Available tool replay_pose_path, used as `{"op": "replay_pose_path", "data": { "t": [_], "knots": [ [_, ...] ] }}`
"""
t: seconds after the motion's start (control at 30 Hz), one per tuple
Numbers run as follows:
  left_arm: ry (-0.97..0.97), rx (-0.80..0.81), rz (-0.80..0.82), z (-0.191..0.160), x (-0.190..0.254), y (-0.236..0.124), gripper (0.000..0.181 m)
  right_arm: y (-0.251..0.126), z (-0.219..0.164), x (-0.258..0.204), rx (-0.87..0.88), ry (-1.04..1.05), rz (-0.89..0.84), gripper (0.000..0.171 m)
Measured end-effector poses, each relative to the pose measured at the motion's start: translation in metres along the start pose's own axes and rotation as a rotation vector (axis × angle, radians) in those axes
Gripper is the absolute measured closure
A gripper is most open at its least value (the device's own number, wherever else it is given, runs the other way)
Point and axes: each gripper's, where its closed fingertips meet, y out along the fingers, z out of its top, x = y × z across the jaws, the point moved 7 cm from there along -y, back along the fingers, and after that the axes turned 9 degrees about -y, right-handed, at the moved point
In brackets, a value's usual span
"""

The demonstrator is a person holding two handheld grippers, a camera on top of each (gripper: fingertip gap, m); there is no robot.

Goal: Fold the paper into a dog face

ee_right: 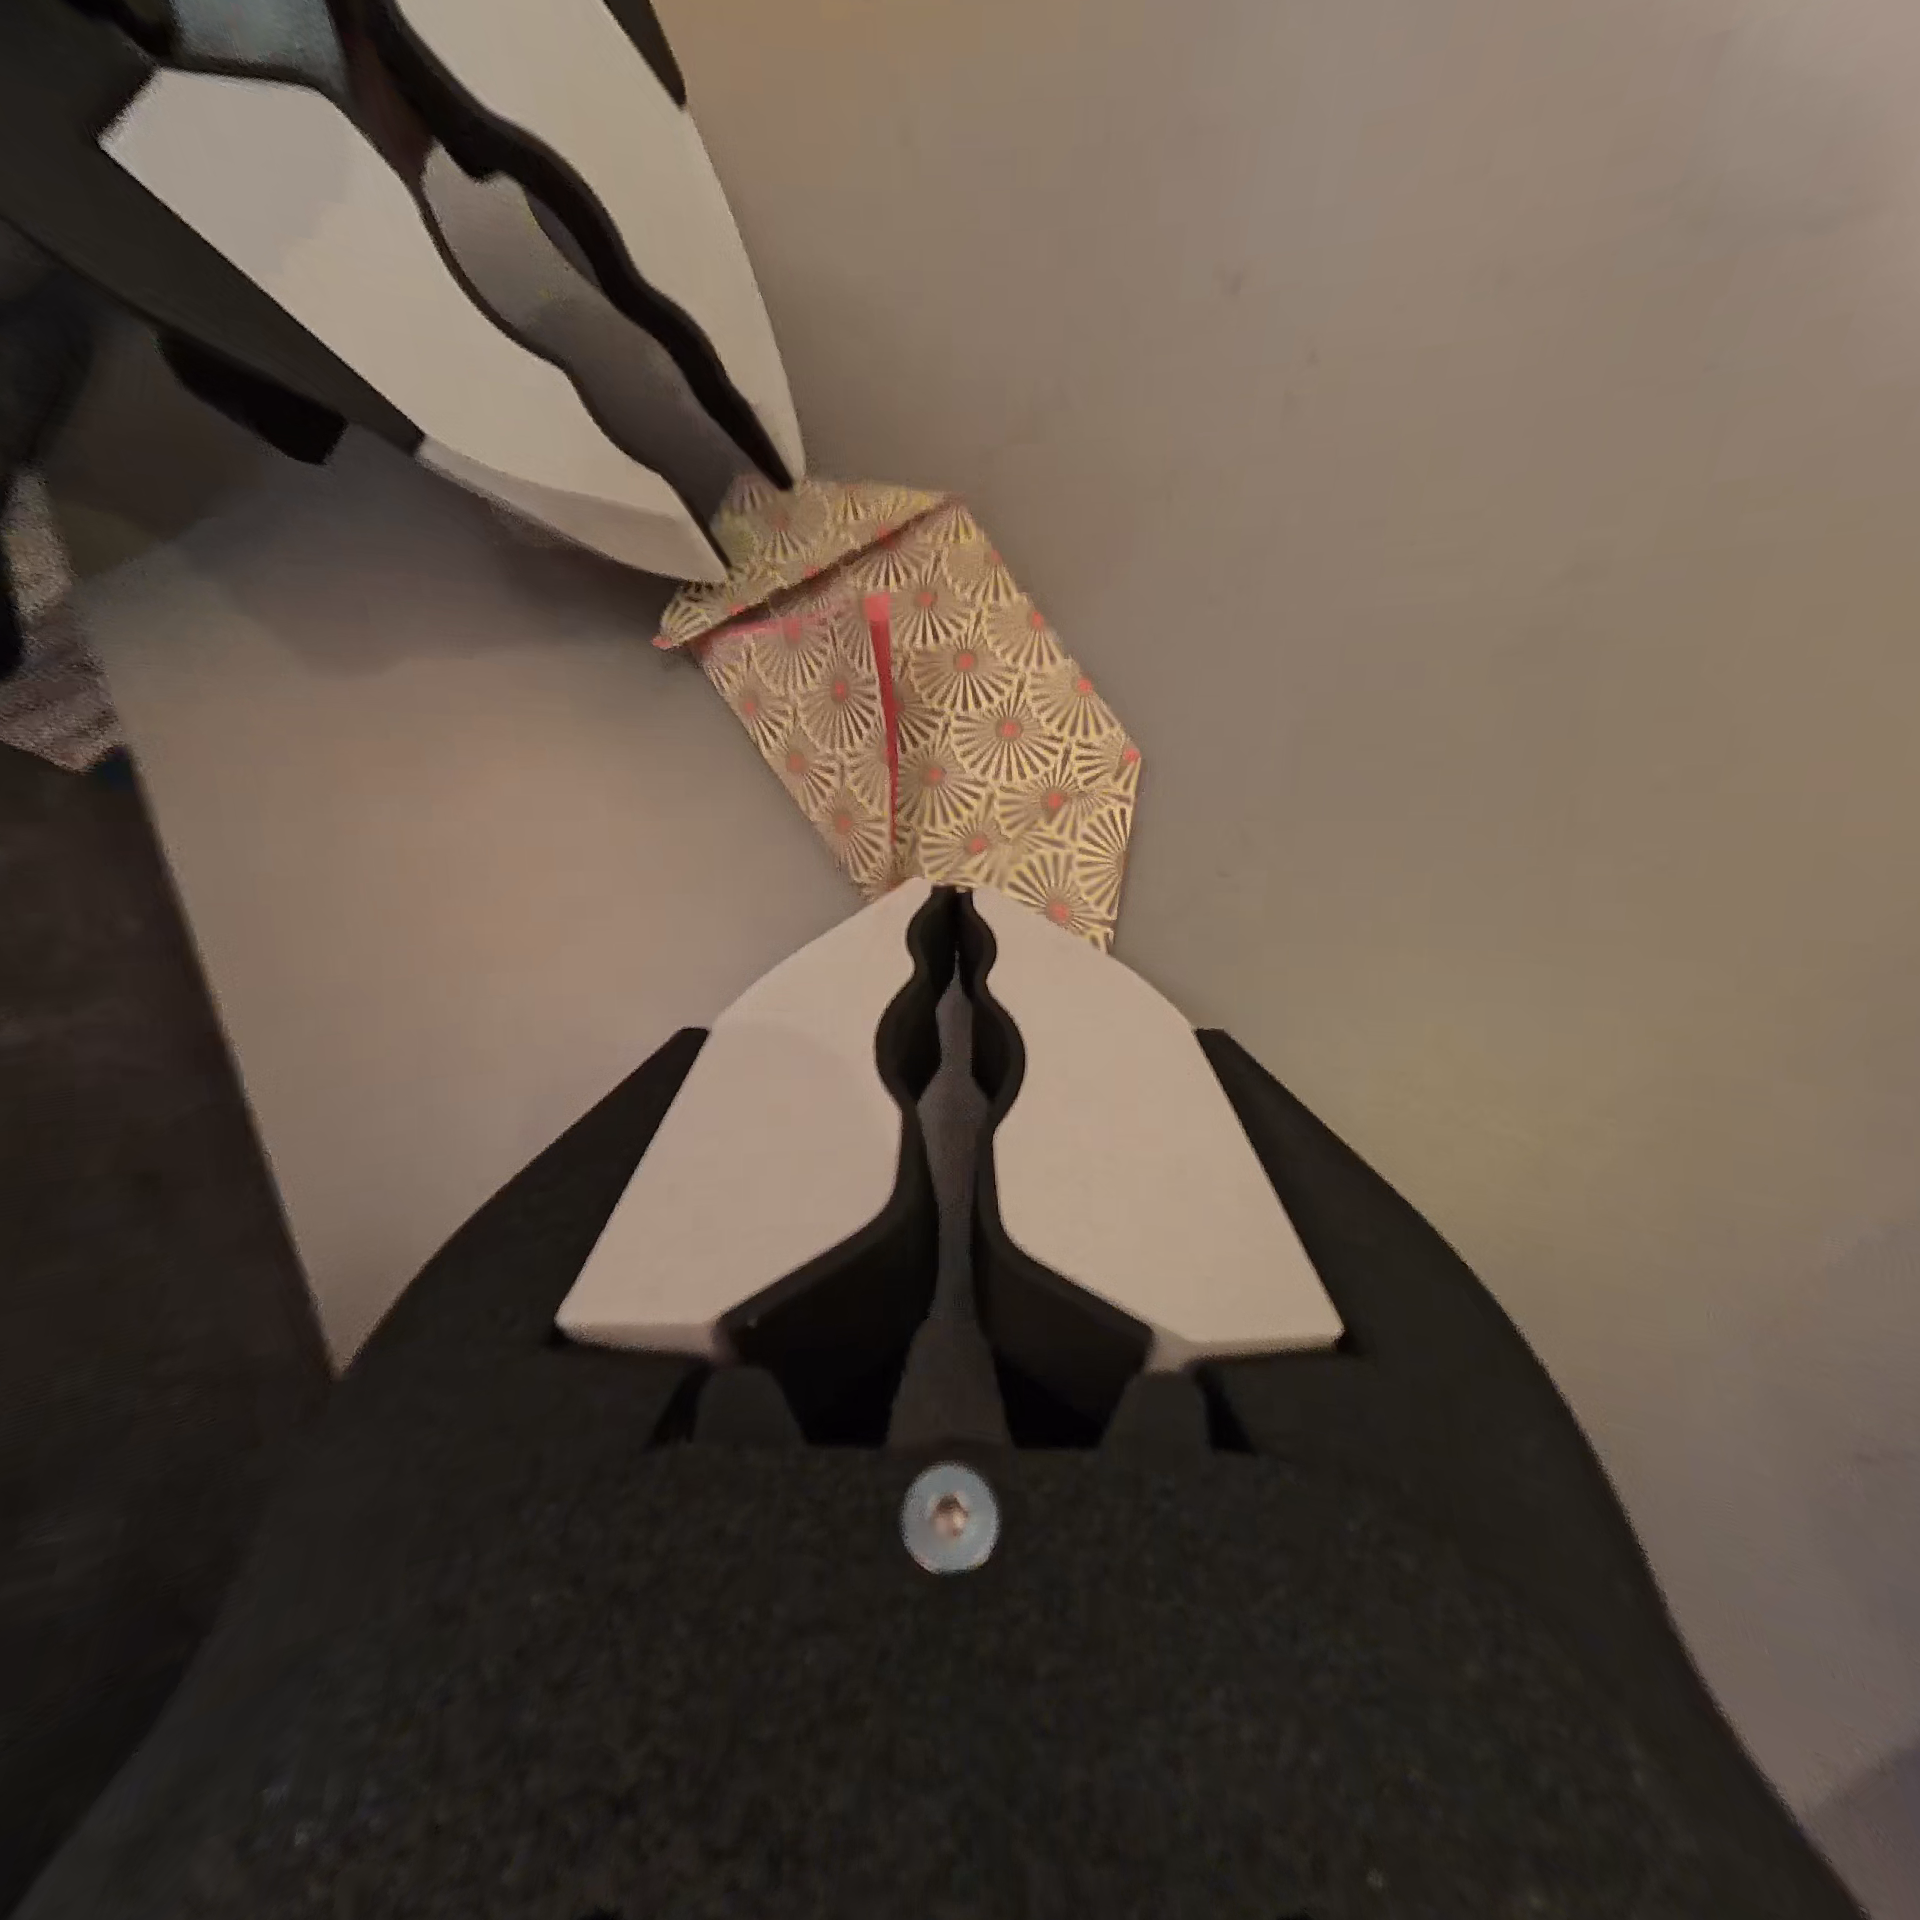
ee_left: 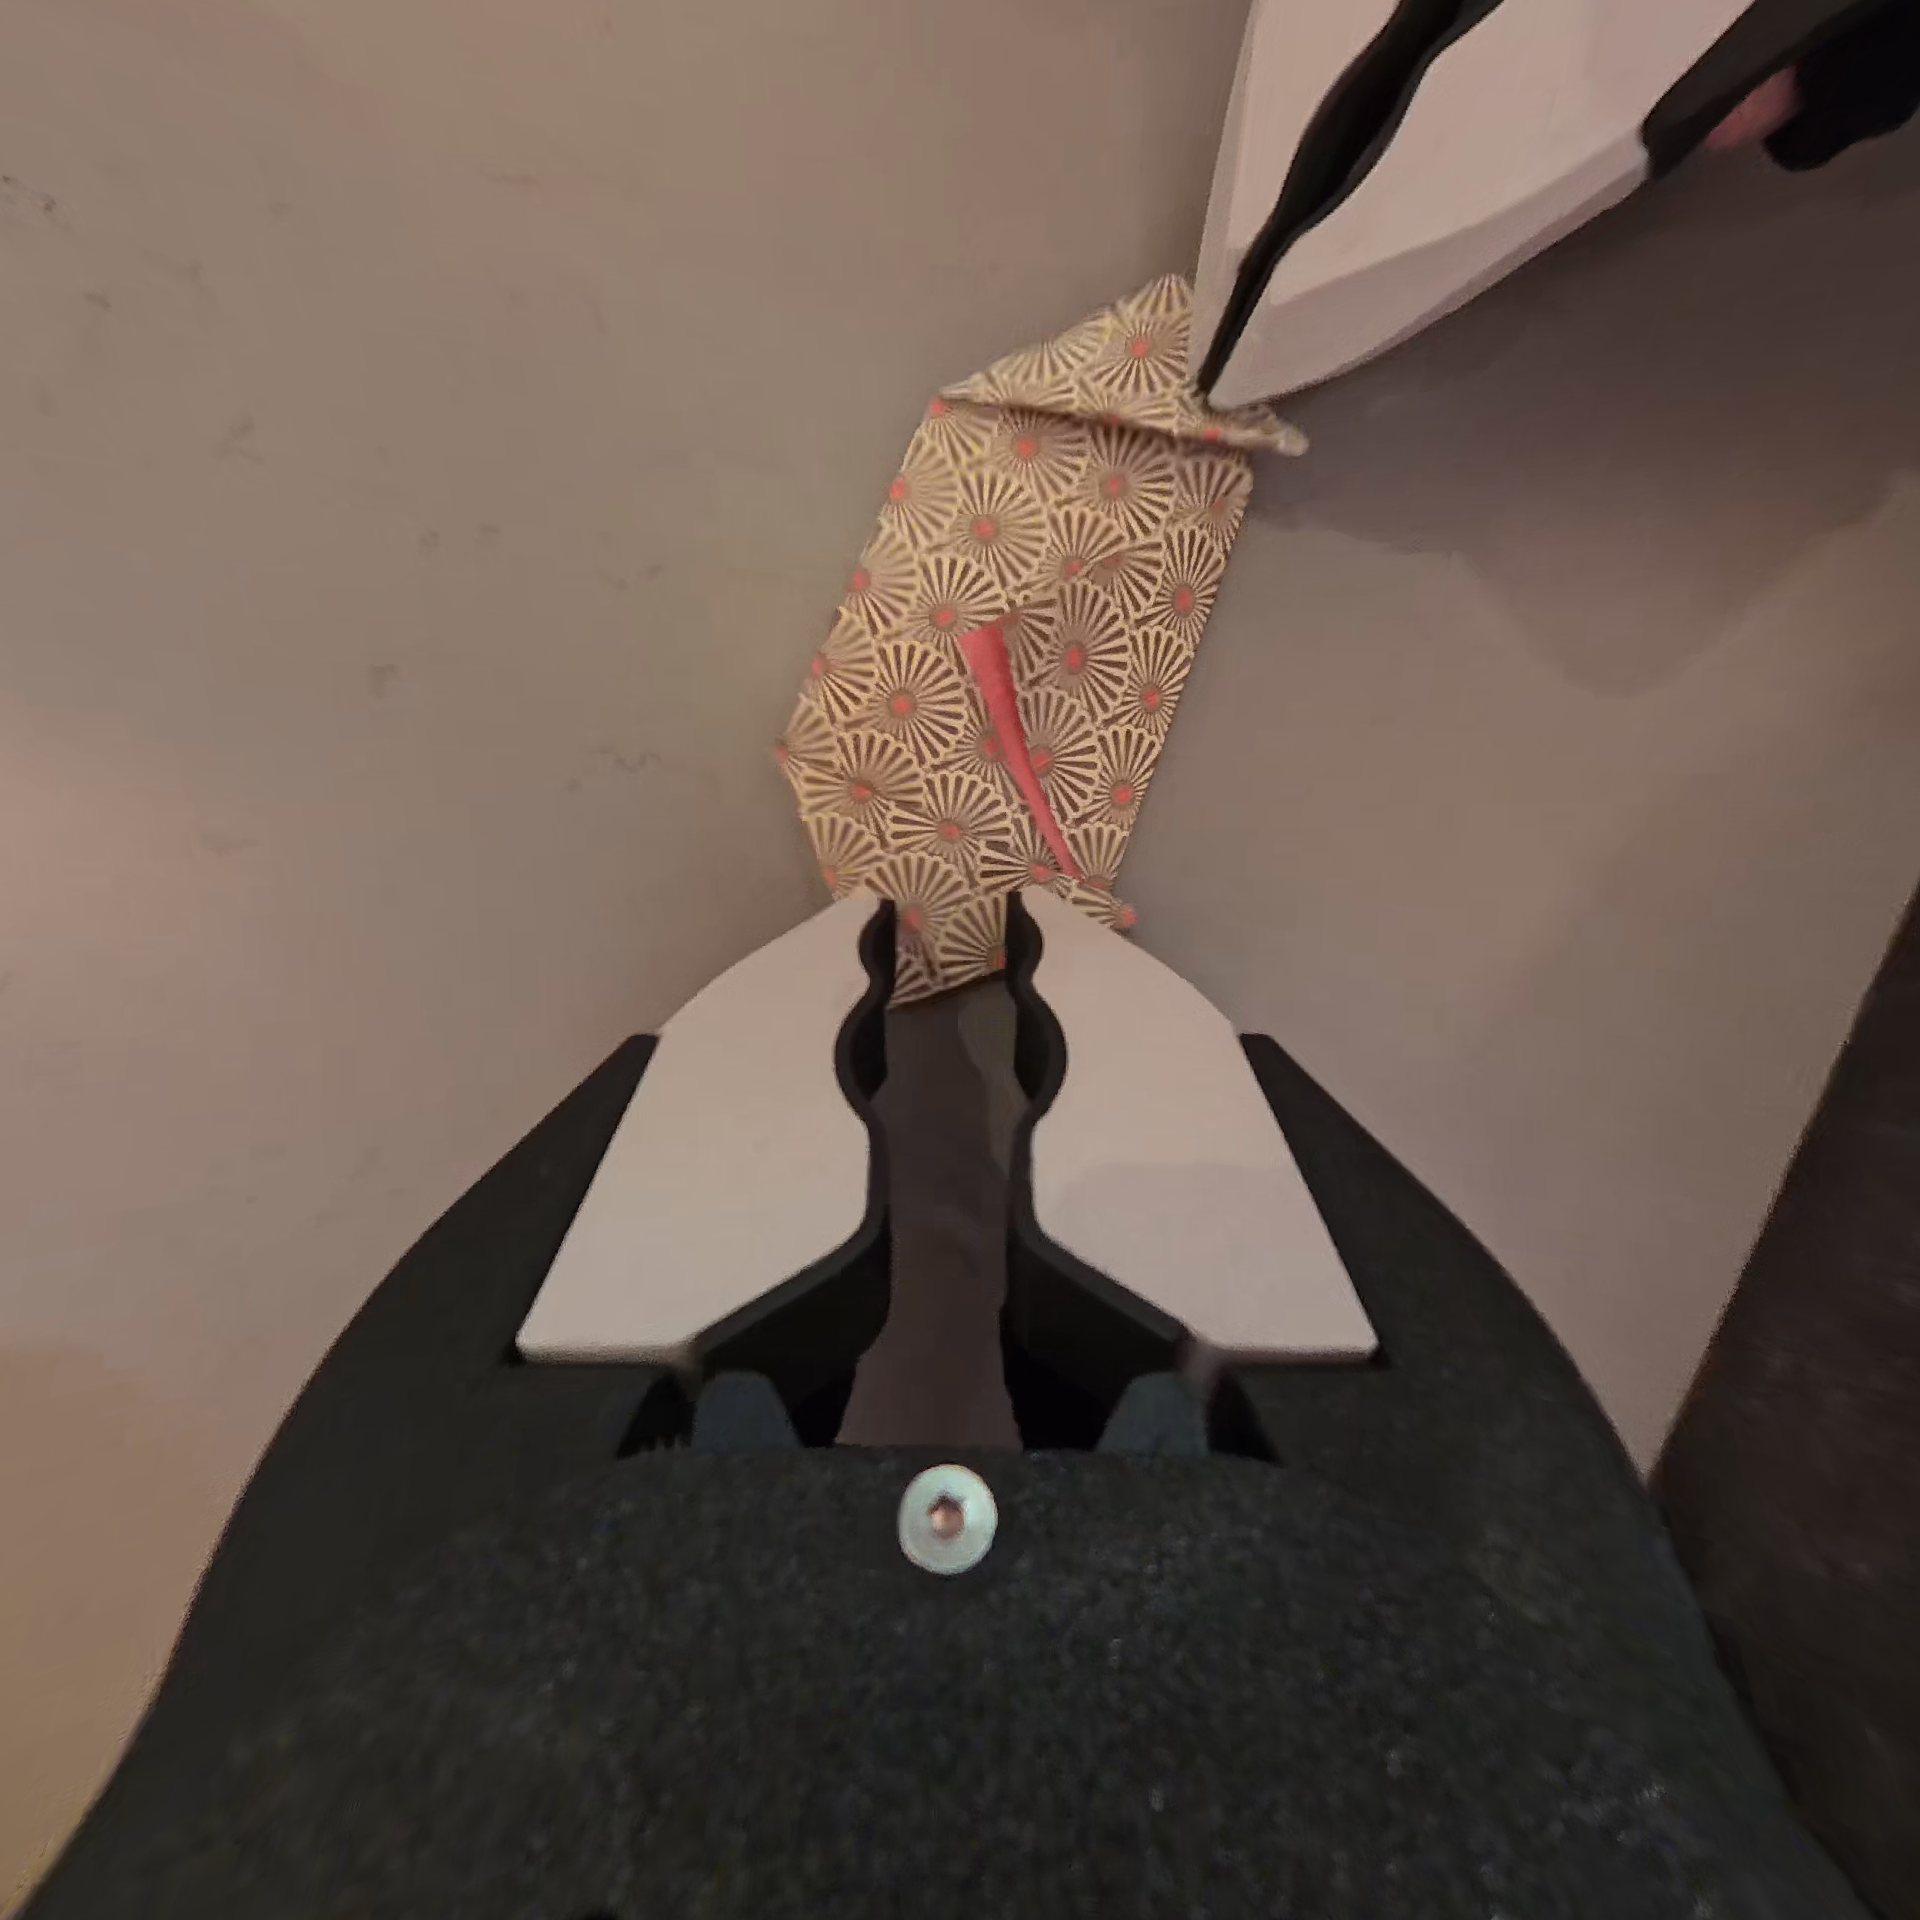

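Note:
The folded paper (ee_left: 1039,644), gold fan pattern with a pink underside showing along a slit, lies on the pale table (ee_left: 416,520). My left gripper (ee_left: 954,920) is narrowly open, and the paper's near corner sits between its fingertips. My right gripper (ee_left: 1210,390) comes in from the top right, shut on the folded flap at the paper's far end. In the right wrist view the paper (ee_right: 935,748) runs from my right gripper (ee_right: 956,904), whose tips are closed at its near edge, up to the left gripper (ee_right: 750,525), whose fingertips straddle the far flap.
The table's edge runs down the right of the left wrist view, with dark floor (ee_left: 1818,1247) beyond it. The same dark floor (ee_right: 104,1039) is on the left of the right wrist view. A gloved hand (ee_left: 1756,104) holds the right gripper. One gripper's finger ends stand about 10 cm off the other's.

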Motion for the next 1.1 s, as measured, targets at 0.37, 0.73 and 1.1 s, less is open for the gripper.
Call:
{"op": "replay_pose_path", "data": {
  "t": [0.37, 0.73, 1.1],
  "knots": [
    [-0.263, 0.464, 0.177, -0.025, 0.041, -0.067, 0.144, -0.052, -0.002, -0.046, 0.175, -0.043, -0.149, 0.141],
    [-0.263, 0.403, 0.150, -0.041, 0.048, -0.042, 0.146, -0.041, -0.019, -0.045, 0.155, -0.028, -0.120, 0.144],
    [-0.071, 0.283, 0.254, -0.022, 0.028, -0.022, 0.146, -0.038, -0.019, -0.048, 0.124, -0.083, -0.118, 0.148]
  ]
}}
